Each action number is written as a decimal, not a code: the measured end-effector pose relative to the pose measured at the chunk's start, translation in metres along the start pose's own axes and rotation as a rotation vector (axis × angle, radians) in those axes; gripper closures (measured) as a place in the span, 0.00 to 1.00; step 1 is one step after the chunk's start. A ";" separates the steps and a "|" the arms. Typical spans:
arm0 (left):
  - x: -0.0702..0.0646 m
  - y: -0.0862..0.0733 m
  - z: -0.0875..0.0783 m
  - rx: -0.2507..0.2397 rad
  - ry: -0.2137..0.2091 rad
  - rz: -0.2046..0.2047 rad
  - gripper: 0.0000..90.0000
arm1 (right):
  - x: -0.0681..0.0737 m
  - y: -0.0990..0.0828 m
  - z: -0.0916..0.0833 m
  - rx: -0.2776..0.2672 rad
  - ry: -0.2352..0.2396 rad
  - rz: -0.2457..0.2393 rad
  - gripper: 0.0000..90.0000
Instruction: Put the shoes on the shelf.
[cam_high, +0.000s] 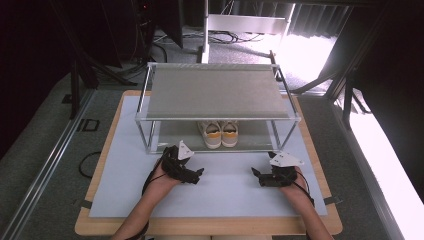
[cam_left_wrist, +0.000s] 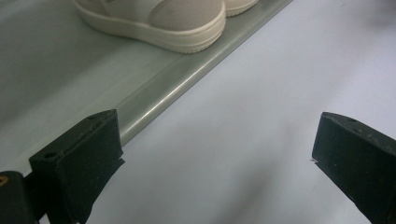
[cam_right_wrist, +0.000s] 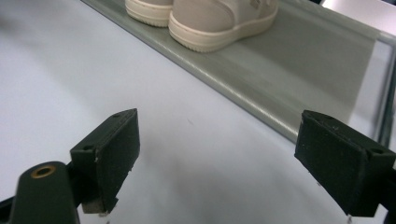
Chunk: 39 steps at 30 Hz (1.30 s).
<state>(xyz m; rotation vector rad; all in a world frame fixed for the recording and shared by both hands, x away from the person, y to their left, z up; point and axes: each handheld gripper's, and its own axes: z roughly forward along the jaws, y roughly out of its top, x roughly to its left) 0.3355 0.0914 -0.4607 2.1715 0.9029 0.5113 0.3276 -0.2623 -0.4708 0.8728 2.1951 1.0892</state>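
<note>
- A pair of cream-white sneakers with yellow heel patches (cam_high: 220, 134) stands side by side on the lower grey shelf of a two-tier metal-framed shoe rack (cam_high: 218, 91), heels facing the person.
- The rack sits at the far half of a pale blue-grey mat (cam_high: 210, 192) that covers a light wooden table (cam_high: 95, 175).
- The left gripper (cam_high: 197, 174) hovers over the mat just in front of the rack's left end, jaws spread wide with nothing between them.
- In the left gripper view, the nearer sneaker's heel (cam_left_wrist: 187, 21) rests on the shelf beyond the jaws, close to the shelf's front lip (cam_left_wrist: 187, 79).
- The right gripper (cam_high: 256, 176) is over the mat near the rack's right front corner, its jaws likewise wide apart and empty.
- In the right gripper view, both heels (cam_right_wrist: 210, 18) sit on the grey shelf ahead, well clear of the jaws.
- Whether either gripper touches the mat is hard to tell; both seem just above it.
- Both grippers point inward, towards each other.
</note>
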 end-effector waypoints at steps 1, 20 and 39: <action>0.001 -0.003 -0.001 -0.004 0.003 -0.008 0.02 | -0.001 -0.002 -0.001 -0.001 -0.002 0.004 0.15; 0.012 -0.045 -0.030 -0.120 0.088 -0.062 0.02 | -0.022 -0.032 -0.040 -0.010 -0.083 0.073 0.15; 0.019 -0.076 -0.046 -0.295 0.141 -0.131 0.02 | -0.025 -0.042 -0.040 -0.027 -0.090 0.114 0.16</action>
